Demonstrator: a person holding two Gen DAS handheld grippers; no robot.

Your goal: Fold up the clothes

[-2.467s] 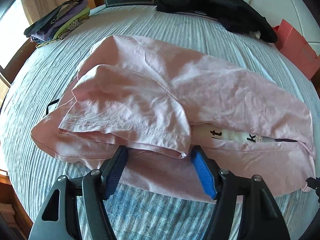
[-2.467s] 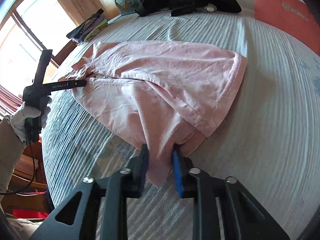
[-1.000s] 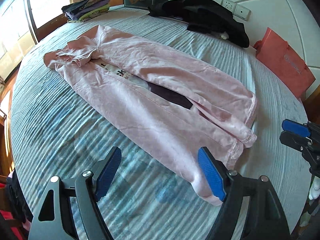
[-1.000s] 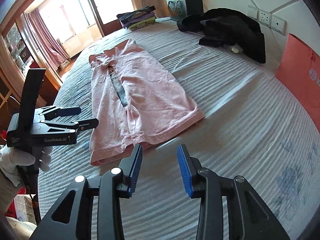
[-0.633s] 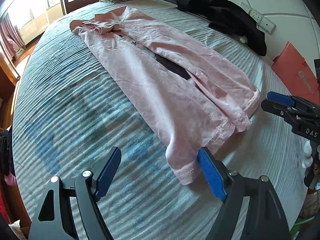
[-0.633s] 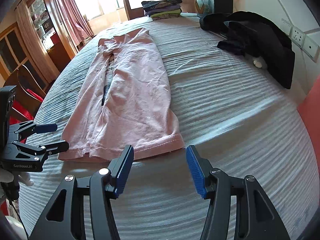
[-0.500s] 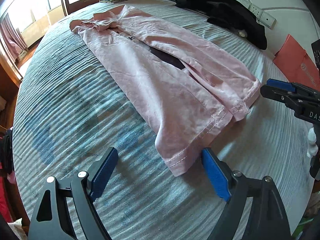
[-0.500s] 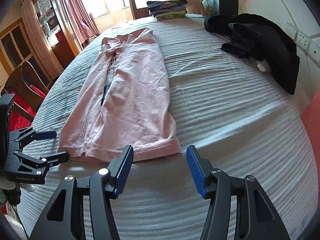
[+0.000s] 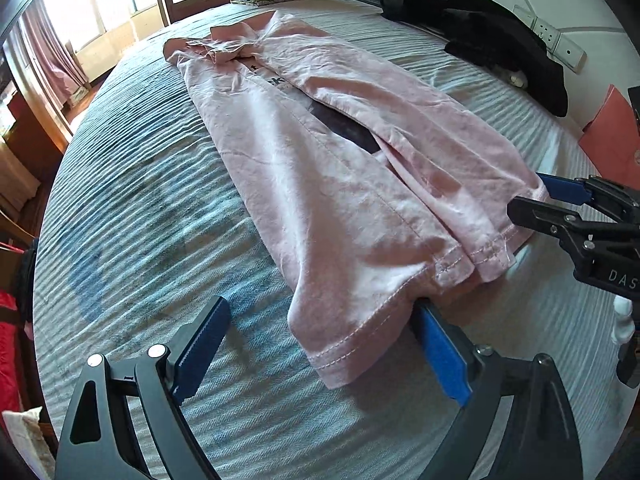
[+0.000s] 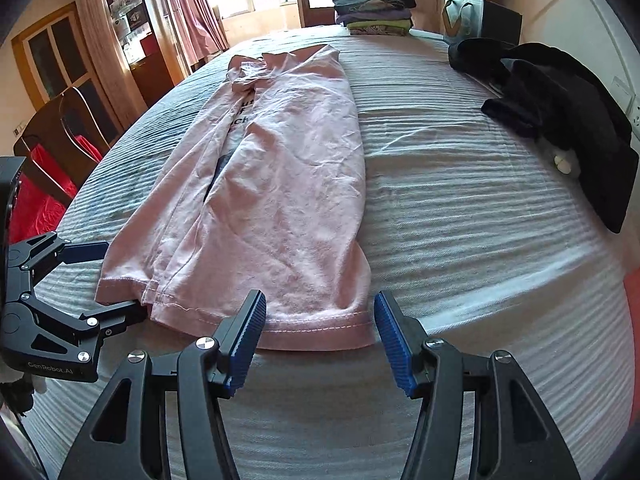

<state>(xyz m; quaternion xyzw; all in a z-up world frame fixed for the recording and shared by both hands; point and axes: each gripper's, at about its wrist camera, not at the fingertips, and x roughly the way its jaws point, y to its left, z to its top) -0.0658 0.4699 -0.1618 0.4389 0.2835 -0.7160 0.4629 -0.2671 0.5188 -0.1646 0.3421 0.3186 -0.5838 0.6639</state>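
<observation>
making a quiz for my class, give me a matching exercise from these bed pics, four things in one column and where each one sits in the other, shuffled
Things:
1 pink shirt
2 stack of folded clothes
3 black garment
4 left gripper

Places:
A far end of the bed
B at the shirt's near left hem corner
C lengthwise down the bed's middle
D right side, by the wall

Pairs: 1-C, 2-A, 3-D, 4-B
</observation>
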